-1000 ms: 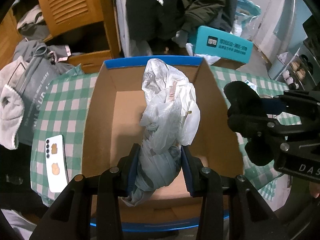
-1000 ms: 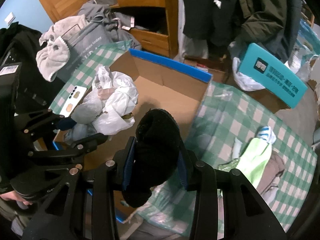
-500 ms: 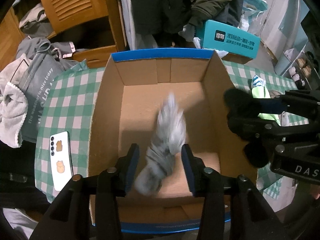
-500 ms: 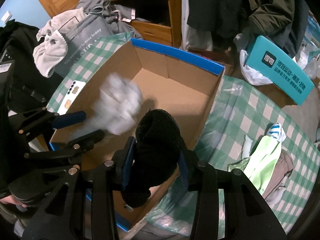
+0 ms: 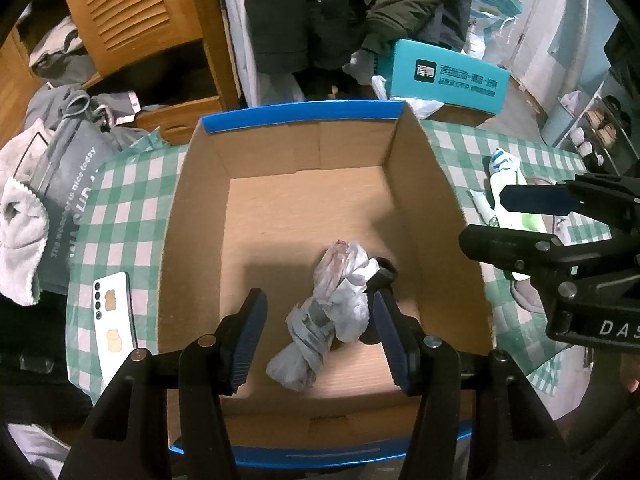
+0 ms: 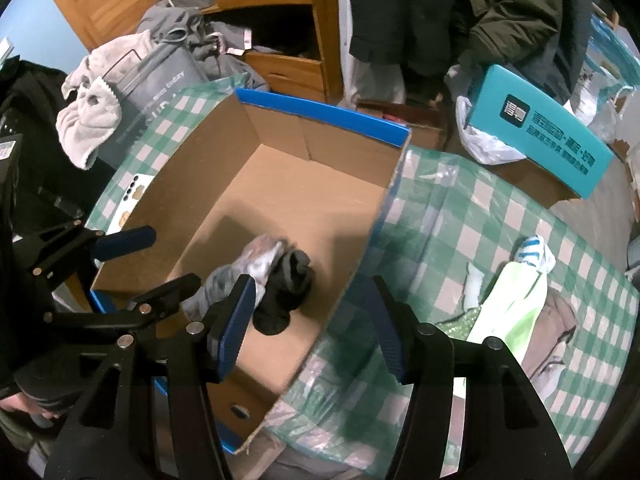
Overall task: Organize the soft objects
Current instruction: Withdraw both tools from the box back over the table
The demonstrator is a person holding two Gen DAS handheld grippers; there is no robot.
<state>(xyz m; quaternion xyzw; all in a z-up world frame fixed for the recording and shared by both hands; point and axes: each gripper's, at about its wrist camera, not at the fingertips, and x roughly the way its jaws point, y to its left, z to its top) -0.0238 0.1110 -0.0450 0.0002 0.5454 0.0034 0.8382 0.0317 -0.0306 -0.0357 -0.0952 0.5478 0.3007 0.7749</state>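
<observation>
Left wrist view: the box (image 5: pixel 200 240) sits on the checked bench (image 5: pixel 120 200) with two soft things on its floor.
Done: a bag bundle (image 5: pixel 328 312) lies near the box's near wall; a black sock (image 6: pixel 288 292) rests against it, touching.
Left hand-held gripper (image 5: pixel 320 344): jaws have just been opening and now stand wide above the bundle, which shows between them but well below, untouched by the pads.
Right hand-held gripper (image 6: pixel 312 320): jaws have just been opening too; they stand wide and hold nothing, poised over the box's right wall, the sock lying below on the box floor.
Left to do: a green-and-white cloth (image 6: pixel 508 300) and a brownish soft piece (image 6: pixel 556 336) beside it lie on the bench, right of the box.
Not counted: the phone (image 5: pixel 114 328) left of the box; the grey clothes (image 6: pixel 92 112) beyond the bench, which may or may not belong to the job.
Progress, as I judge it: roughly halfway, two in and at least two out.
</observation>
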